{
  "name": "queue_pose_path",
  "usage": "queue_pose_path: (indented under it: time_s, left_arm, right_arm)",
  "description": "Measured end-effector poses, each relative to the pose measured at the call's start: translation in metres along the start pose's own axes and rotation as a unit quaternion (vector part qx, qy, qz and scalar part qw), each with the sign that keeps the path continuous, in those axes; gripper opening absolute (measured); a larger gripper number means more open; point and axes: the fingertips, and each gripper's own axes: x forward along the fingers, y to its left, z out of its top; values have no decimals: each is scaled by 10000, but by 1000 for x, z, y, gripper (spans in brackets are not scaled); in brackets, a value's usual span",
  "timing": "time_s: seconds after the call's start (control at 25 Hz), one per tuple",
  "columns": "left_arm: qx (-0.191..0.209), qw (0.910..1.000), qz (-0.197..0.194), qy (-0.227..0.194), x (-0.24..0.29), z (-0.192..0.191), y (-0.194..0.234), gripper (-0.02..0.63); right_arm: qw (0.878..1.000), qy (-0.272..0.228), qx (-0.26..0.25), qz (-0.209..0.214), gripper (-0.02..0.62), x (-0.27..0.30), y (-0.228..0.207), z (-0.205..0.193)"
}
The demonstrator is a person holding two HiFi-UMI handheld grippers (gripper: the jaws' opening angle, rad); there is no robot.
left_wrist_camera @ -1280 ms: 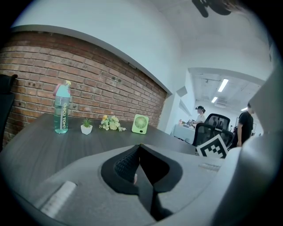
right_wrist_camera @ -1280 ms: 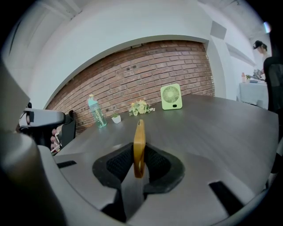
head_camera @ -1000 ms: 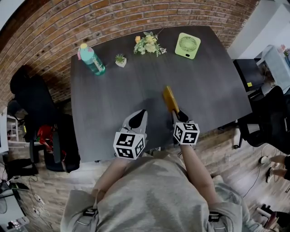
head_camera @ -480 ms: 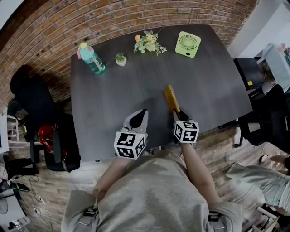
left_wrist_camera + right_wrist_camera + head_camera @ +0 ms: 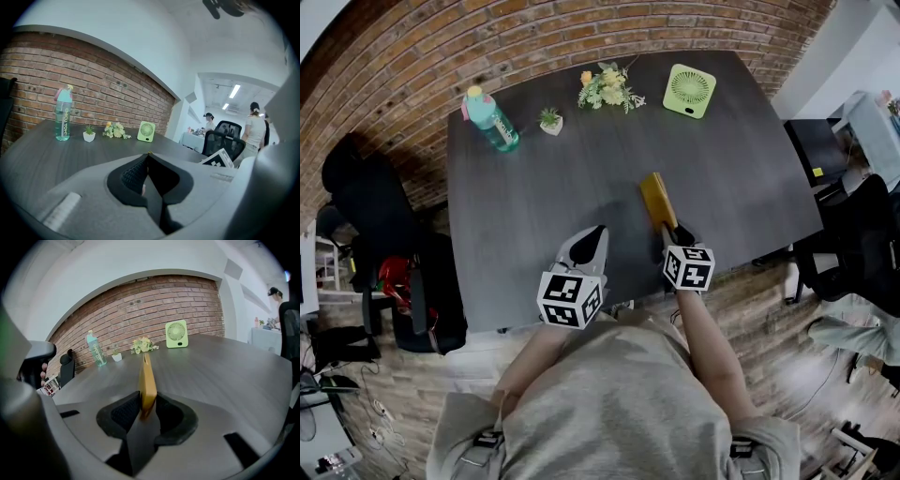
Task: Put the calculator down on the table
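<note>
The yellow calculator (image 5: pixel 656 200) stands on its long edge on the dark table (image 5: pixel 534 206), leaning so that more of its face shows from the head view. Its near end lies between the jaws of my right gripper (image 5: pixel 673 232), which have just been opening and no longer clamp it. In the right gripper view the calculator (image 5: pixel 147 380) is edge-on between the black pads of the right gripper (image 5: pixel 146 408). My left gripper (image 5: pixel 591 239) hovers near the table's front edge, shut and empty; in its own view the left gripper (image 5: pixel 148 161) has its jaws met.
At the far side of the table stand a teal bottle (image 5: pixel 490 120), a small potted plant (image 5: pixel 549 123), a flower bunch (image 5: pixel 607 89) and a green fan (image 5: pixel 689 92). Office chairs (image 5: pixel 862 244) are to the right, dark bags (image 5: pixel 366 206) to the left.
The calculator has tipped from edge-on to leaning, showing more of its face. The right gripper shifted slightly toward me. The left gripper has not moved.
</note>
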Motion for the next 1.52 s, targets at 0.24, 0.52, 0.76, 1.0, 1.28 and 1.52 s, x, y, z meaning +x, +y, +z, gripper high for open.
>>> queue_pose_path:
  time_s: [0.24, 0.52, 0.76, 1.0, 1.28, 1.52]
  left_arm:
    - [-19, 10000, 10, 10, -1, -1, 0, 18]
    - [-1, 10000, -34, 48, 1, -3, -7, 18]
    - [30, 10000, -65, 58, 4, -2, -10, 18]
    - [66, 9999, -81, 70, 4, -2, -10, 18]
    - [94, 9999, -112, 81, 3, -2, -13, 18]
    - [100, 9998, -143, 68, -3, -2, -11, 18]
  right_arm:
    - [9999, 44, -55, -78, 123, 3, -7, 2]
    - [9997, 95, 124, -166, 154, 4, -21, 1]
    - [9991, 169, 264, -277, 176, 6, -39, -2]
    - [9987, 215, 166, -419, 179, 8, -44, -6]
    - [9986, 264, 45, -447, 181, 9, -46, -6]
    - [9981, 212, 10, -581, 168, 5, -47, -3]
